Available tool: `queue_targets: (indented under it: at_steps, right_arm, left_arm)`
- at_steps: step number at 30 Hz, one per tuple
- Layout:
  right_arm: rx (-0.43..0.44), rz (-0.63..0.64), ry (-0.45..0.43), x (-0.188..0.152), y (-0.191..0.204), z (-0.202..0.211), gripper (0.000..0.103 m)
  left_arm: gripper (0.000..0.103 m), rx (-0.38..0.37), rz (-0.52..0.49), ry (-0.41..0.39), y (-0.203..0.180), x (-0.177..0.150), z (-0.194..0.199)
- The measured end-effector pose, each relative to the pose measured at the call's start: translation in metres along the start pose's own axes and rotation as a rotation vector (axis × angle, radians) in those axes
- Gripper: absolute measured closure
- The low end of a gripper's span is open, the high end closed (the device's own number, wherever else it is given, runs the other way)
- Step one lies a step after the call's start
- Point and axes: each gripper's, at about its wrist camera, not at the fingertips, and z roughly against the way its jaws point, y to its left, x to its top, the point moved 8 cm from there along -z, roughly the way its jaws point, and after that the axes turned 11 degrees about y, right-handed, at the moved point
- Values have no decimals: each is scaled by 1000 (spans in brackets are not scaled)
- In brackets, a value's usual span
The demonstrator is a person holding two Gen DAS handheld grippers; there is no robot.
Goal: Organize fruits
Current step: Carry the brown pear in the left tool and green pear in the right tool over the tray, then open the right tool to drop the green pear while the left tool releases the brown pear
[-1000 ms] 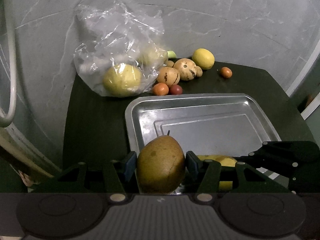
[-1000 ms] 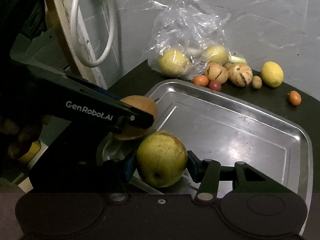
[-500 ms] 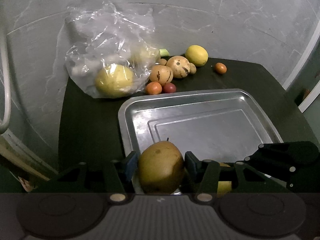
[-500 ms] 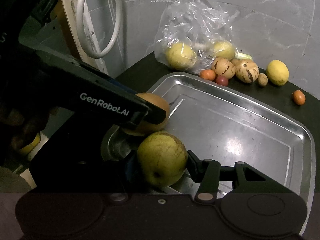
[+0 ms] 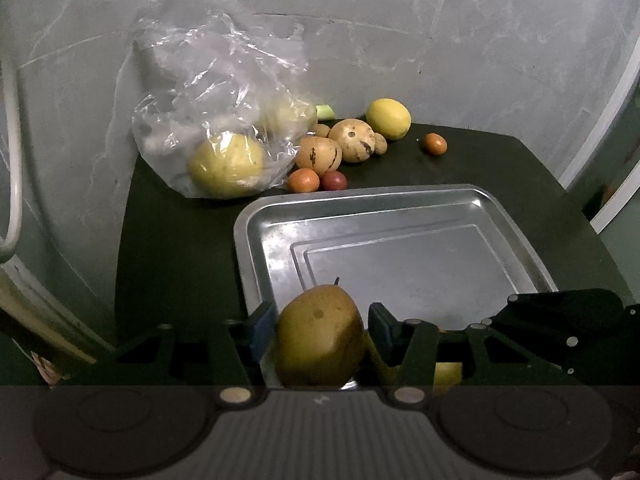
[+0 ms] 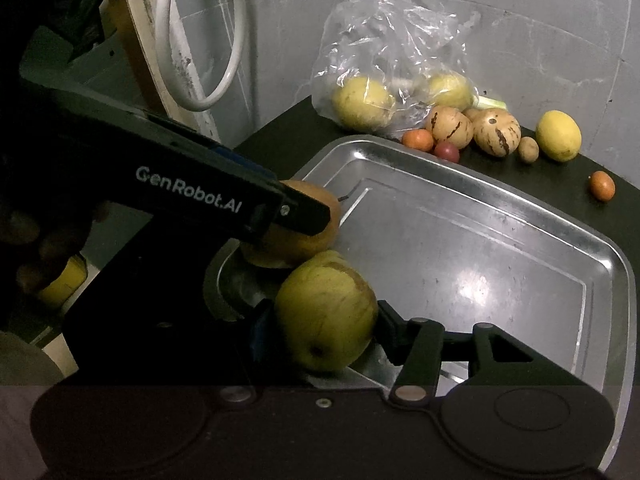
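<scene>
Left gripper (image 5: 320,334) grips brown pear (image 5: 320,340), right gripper (image 6: 326,320) — green pear (image 6: 326,316)

Left gripper (image 5: 320,334): matte black frame, ribbed grey housing, two round recessed discs.
Fingers (image 5: 262,326): black, blue pads inside.
Right gripper (image 6: 326,330): black linkage bars, silver pivot rivets.
Marking: white "GenRobot.AI" lettering along the left gripper's side.
</scene>
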Motion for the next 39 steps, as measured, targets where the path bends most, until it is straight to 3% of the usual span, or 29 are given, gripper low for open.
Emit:
queue_targets:
  at_steps: [6,9,21,25,39]
  right_arm:
    - [4,19,9,-3,3,2,37]
    - [6,32,19,-5,4,2,26]
    - [-35,23,20,-11,-12,11,15]
    - [-52,6,12,-14,-20,16,6]
    - [-64,-9,24,-29,-47,32,1]
  left_arm:
    - [36,-26,18,-10,0,-4,7]
    - [30,-40,25,-25,-1,-7,10]
    - [14,-74,97,-68,8,-21,28]
    - [4,-57,95,-84,12,-28,35]
    - [1,-7,78,-39,17,-47,34]
